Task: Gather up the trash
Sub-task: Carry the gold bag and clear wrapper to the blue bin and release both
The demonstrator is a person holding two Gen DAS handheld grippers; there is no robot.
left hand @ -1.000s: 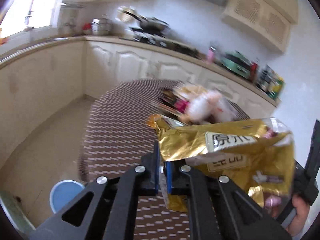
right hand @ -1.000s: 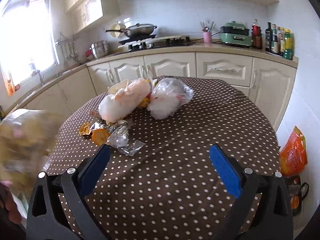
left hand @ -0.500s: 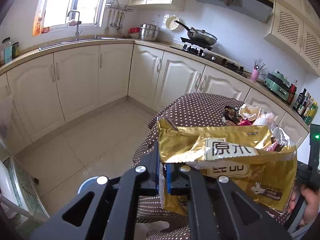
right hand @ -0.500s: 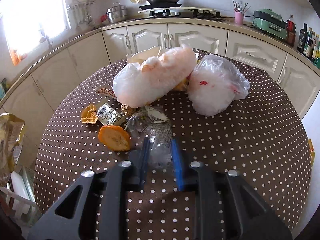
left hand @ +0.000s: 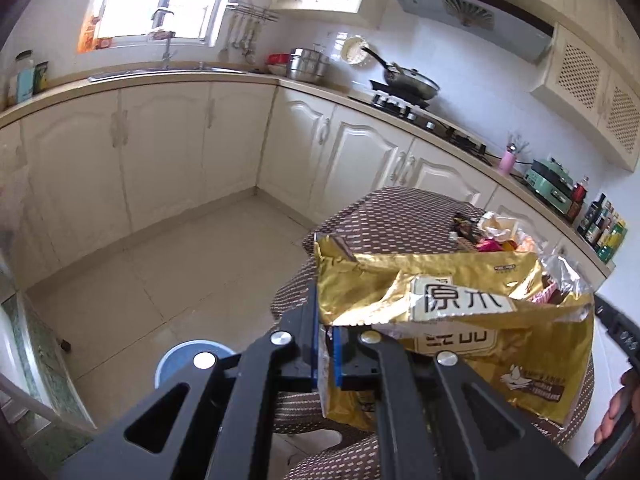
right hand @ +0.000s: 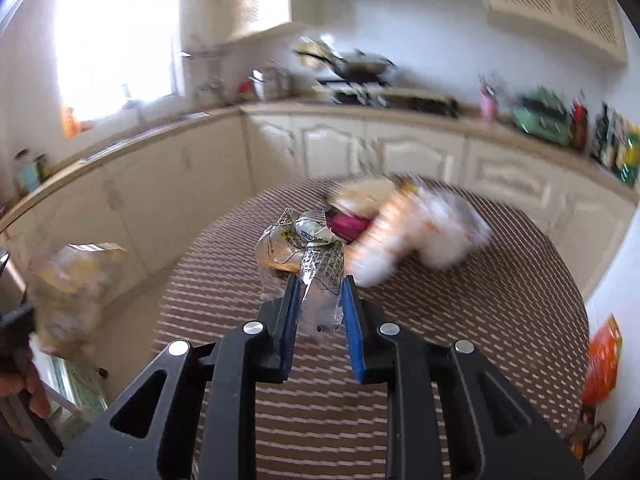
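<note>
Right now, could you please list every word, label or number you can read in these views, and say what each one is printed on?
"原味" on the white label of the gold snack bag, held in the left tongs.
Further characters below it are partly hidden, and the small print on that bag is too small to read.
Print on the clear wrapper in the right tongs is too small to read.

- Gold foil snack bag: large, crumpled, white label with dark characters; mouth open upward, small wrappers showing inside; hangs by its left edge, pinched between blue pads, clear of the table.
- Clear plastic wrapper: crinkled, printed with fine dark text, something orange inside (contents unclear); held upright above the table between blue pads.
- Remaining heap: white plastic bags, pink packet, on the dotted brown tablecloth (blurred).
</note>
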